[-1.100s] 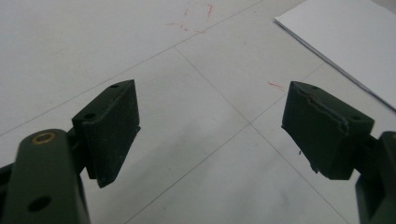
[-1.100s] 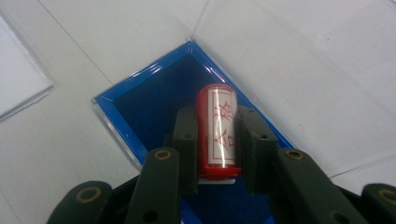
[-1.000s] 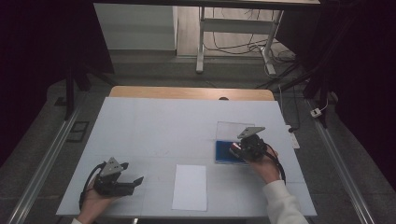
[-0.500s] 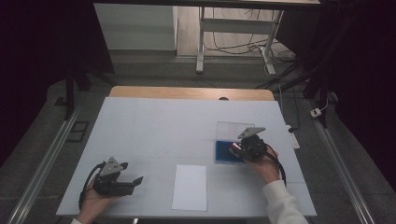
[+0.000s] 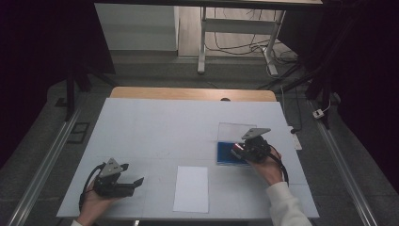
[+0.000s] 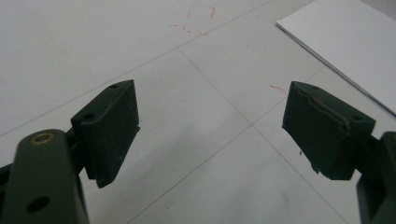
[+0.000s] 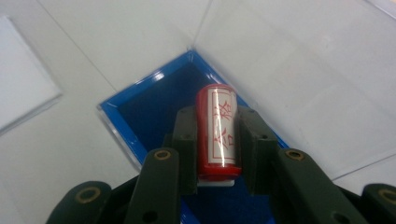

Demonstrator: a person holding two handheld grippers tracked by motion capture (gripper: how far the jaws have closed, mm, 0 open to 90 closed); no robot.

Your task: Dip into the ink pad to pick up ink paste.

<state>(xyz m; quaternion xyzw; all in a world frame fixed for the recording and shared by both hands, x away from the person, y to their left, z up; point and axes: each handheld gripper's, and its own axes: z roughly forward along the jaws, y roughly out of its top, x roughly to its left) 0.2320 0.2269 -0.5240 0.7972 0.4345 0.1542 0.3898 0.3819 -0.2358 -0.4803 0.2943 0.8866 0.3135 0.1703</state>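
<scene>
No visible change since earlier.

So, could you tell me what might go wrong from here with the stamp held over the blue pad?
1. The right hand-held gripper holds the red stamp only by its round sides; it could slip or twist when pressed into the blue ink pad.
2. The pad's clear open lid stands close behind and could get knocked.
3. The white paper lies loose while the left hand-held gripper is open beside it, so it may shift during stamping.
</scene>
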